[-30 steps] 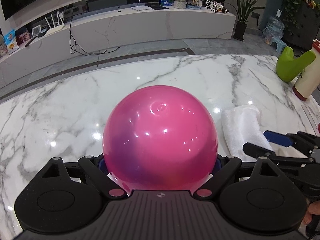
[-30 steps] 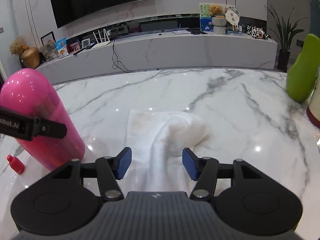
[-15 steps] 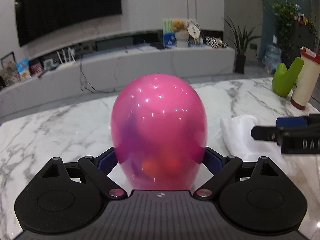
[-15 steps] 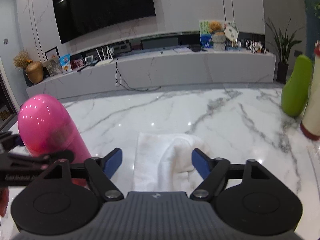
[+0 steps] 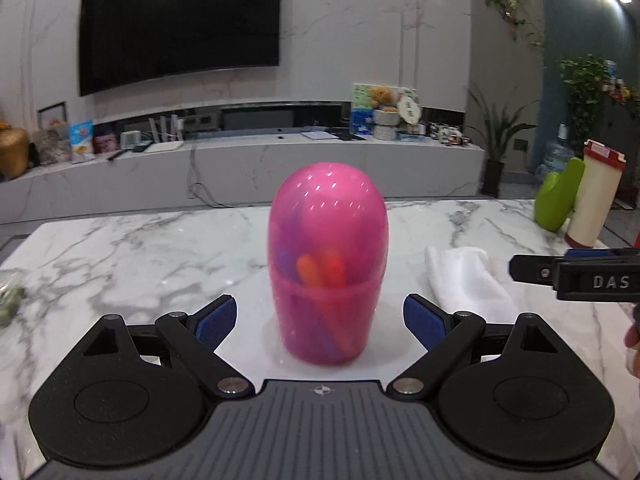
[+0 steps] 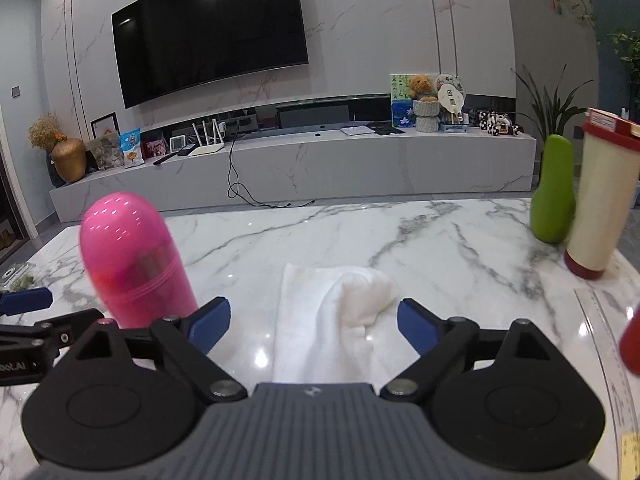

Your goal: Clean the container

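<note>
A pink capsule-shaped container (image 5: pixel 328 260) stands upright on the marble table, with orange and purple items showing through its wall. My left gripper (image 5: pixel 320 322) is open, its blue pads either side of the container's base and apart from it. The container also shows in the right wrist view (image 6: pixel 134 264) at the left. A white folded cloth (image 6: pixel 340 320) lies on the table in front of my right gripper (image 6: pixel 314 326), which is open and empty just above the cloth's near end. The cloth also shows in the left wrist view (image 5: pixel 466 280).
A green curved object (image 6: pixel 554 192) and a cream bottle with a red base and cap (image 6: pixel 600 200) stand at the table's right side. A small packet (image 5: pixel 8 300) lies at the left edge. The marble table (image 6: pixel 400 240) stretches ahead.
My left gripper has let go of the pink container and pulled back from it; the container now stands upright on the table. The right gripper has opened wider and tilted up.
</note>
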### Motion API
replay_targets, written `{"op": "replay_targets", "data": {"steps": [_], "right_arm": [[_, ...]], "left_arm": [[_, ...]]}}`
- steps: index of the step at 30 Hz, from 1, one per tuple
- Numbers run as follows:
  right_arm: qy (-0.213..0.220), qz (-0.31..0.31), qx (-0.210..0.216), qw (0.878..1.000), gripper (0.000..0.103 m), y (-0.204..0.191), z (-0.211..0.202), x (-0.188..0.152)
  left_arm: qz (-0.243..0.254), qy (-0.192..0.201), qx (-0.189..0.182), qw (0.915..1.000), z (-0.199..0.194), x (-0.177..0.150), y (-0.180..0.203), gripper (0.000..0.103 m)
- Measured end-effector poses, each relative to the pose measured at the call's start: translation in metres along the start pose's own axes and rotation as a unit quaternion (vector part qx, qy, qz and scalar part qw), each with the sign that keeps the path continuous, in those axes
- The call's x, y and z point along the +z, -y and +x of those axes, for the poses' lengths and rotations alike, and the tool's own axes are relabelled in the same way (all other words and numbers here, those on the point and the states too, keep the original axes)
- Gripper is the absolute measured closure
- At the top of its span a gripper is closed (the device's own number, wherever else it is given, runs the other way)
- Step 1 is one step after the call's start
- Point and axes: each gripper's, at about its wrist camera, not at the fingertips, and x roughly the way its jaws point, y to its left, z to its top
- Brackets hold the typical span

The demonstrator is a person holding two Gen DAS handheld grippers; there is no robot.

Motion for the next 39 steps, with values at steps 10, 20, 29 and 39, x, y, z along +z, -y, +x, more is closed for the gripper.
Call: {"op": "replay_targets", "data": {"steps": [10, 20, 29, 39], "right_arm": [[-0.001, -0.009, -0.016, 1.000, 0.009, -0.018, -0.045, -0.033], [-0.010, -0.052, -0.027, 0.998, 0.008, -0.031, -0.044, -0.053], [-0.010, -0.059, -0.032, 0.998, 0.008, -0.031, -0.039, -0.054], [-0.016, -0.055, -0.032, 0.998, 0.008, -0.031, -0.037, -0.056]], "left_arm": [[-0.024, -0.037, 0.005, 0.9990, -0.013, -0.023, -0.008, 0.007], [-0.026, -0.077, 0.020, 0.9965, -0.013, -0.040, -0.004, 0.007], [-0.017, -0.082, 0.025, 0.9962, -0.014, -0.040, -0.003, 0.007], [-0.021, -0.086, 0.022, 0.9958, -0.013, -0.040, -0.004, 0.007]]}}
